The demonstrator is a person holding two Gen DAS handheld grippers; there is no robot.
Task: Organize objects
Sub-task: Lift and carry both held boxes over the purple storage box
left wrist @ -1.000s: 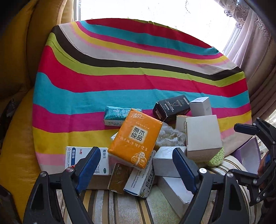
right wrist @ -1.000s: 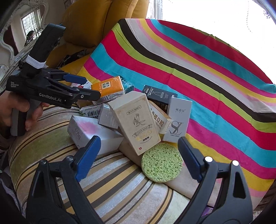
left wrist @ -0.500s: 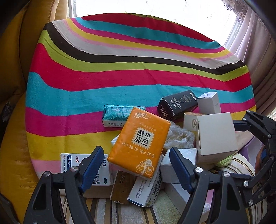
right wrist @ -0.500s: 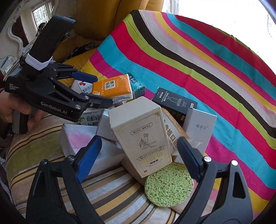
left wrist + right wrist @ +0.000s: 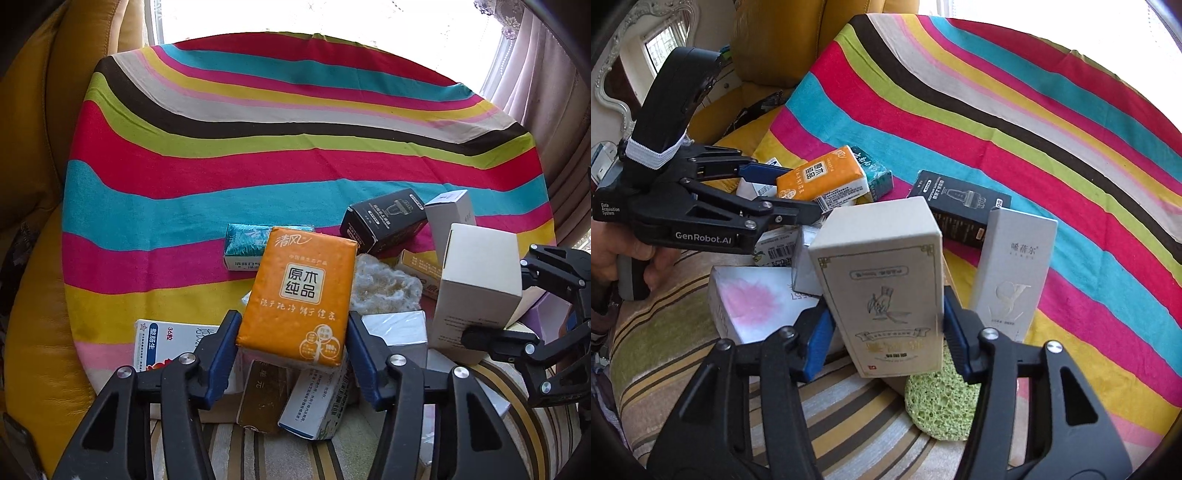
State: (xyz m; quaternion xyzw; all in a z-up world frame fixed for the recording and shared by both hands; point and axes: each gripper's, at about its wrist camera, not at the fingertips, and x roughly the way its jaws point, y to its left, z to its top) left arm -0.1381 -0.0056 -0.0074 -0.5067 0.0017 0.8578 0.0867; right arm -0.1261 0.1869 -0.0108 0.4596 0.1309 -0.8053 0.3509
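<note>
Left wrist view: your left gripper (image 5: 293, 341) clamps the orange tissue pack (image 5: 295, 295); your right gripper (image 5: 886, 341) grips the beige box (image 5: 882, 280)

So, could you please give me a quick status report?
Left gripper shut on orange tissue pack. Right gripper shut on beige box. Pile of boxes crowds both.

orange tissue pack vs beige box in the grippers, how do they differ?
The orange tissue pack is a soft, bright plastic-wrapped pack; the beige box is stiff, pale cardboard with gold print. The pack sits between the left gripper's pads, the box between the right gripper's. The pack lies tilted on the pile; the box stands nearly upright. Both are gripped at their sides.
</note>
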